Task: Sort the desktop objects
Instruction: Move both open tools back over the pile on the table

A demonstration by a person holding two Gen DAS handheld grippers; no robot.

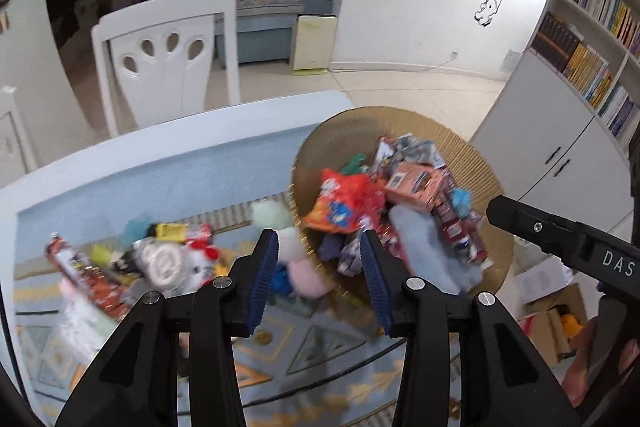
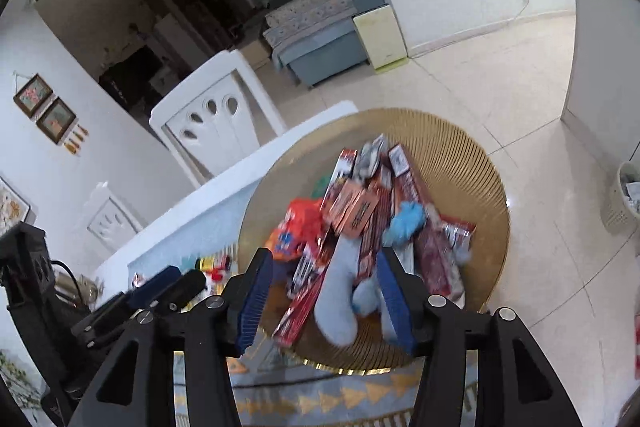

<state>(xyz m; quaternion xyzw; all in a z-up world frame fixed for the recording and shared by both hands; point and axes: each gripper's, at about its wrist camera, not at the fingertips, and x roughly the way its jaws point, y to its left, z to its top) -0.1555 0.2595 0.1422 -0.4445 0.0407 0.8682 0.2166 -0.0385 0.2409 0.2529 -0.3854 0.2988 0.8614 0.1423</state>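
A golden wire basket (image 1: pixel 472 163) at the table's right end holds snack packets, boxes and plush toys; it also shows in the right wrist view (image 2: pixel 460 143). My left gripper (image 1: pixel 318 267) is open and empty, above the table at the basket's left rim. Loose items lie on the table to its left: a white plush toy with a red bow (image 1: pixel 176 259), a red snack packet (image 1: pixel 80 275) and a pink plush (image 1: pixel 306 277). My right gripper (image 2: pixel 324 295) is open, over the basket, with a light blue plush toy (image 2: pixel 340 291) lying between its fingers, not clamped.
The table carries a blue patterned cloth (image 1: pixel 328 347). A white chair (image 1: pixel 168 55) stands behind it. A white cabinet under bookshelves (image 1: pixel 552 147) is at the right. Cardboard boxes (image 1: pixel 552 323) sit on the floor. My right gripper's body (image 1: pixel 568 243) reaches in from the right.
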